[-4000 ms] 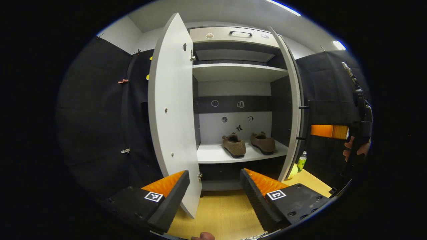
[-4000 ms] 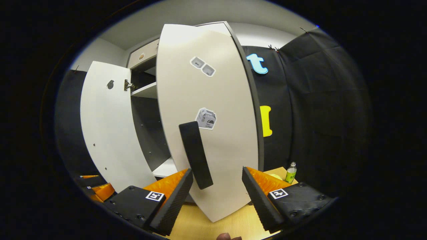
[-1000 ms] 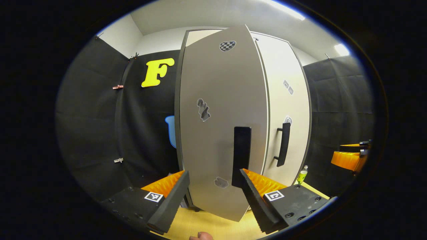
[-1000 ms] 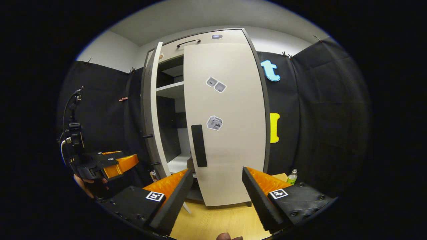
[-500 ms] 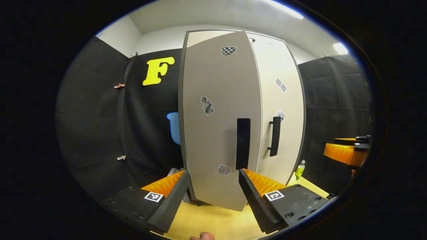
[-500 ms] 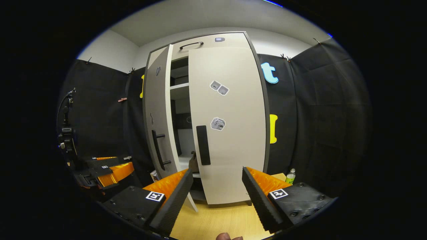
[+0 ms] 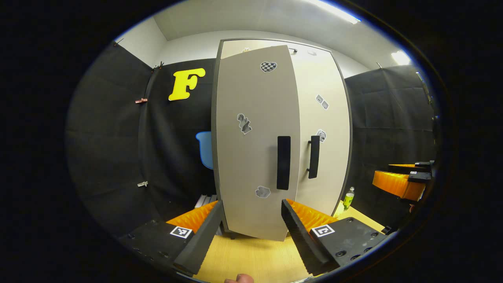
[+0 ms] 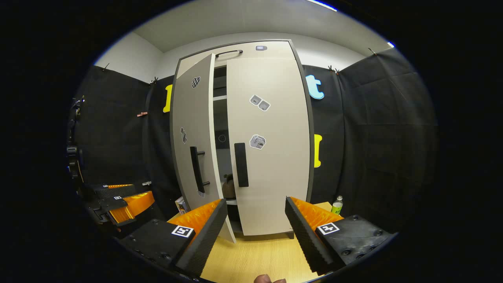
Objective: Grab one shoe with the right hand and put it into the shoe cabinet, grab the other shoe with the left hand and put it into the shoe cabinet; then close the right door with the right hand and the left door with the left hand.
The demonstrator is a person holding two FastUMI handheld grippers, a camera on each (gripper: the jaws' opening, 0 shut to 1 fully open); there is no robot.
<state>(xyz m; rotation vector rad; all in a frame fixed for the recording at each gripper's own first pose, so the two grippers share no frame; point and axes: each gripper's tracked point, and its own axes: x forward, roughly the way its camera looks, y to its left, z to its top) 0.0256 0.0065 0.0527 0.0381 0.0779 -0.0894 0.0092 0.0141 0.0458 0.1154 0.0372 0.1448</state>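
Observation:
The shoe cabinet stands ahead with its right door (image 7: 328, 165) shut. Its left door (image 7: 251, 157) hangs slightly ajar. In the right gripper view a narrow gap shows between the left door (image 8: 188, 129) and the right door (image 8: 275, 177). A brown shoe (image 8: 229, 188) shows low in that gap on the shelf. My left gripper (image 7: 251, 204) is open and empty in front of the left door, below its black handle (image 7: 283, 162). My right gripper (image 8: 255, 202) is open and empty, facing the right door's handle (image 8: 241, 164). The left gripper (image 8: 125, 202) also shows at the far left.
A green bottle (image 7: 348, 198) stands on the wooden floor (image 7: 255, 259) by the cabinet's right side, also seen as the bottle (image 8: 337, 205). The right gripper (image 7: 399, 182) hangs at the right edge. Black cloth walls flank the cabinet on both sides.
The right door has gone from wide open to shut, and the left door has swung nearly shut, hiding the shelves. Both grippers have drawn back from the cabinet.

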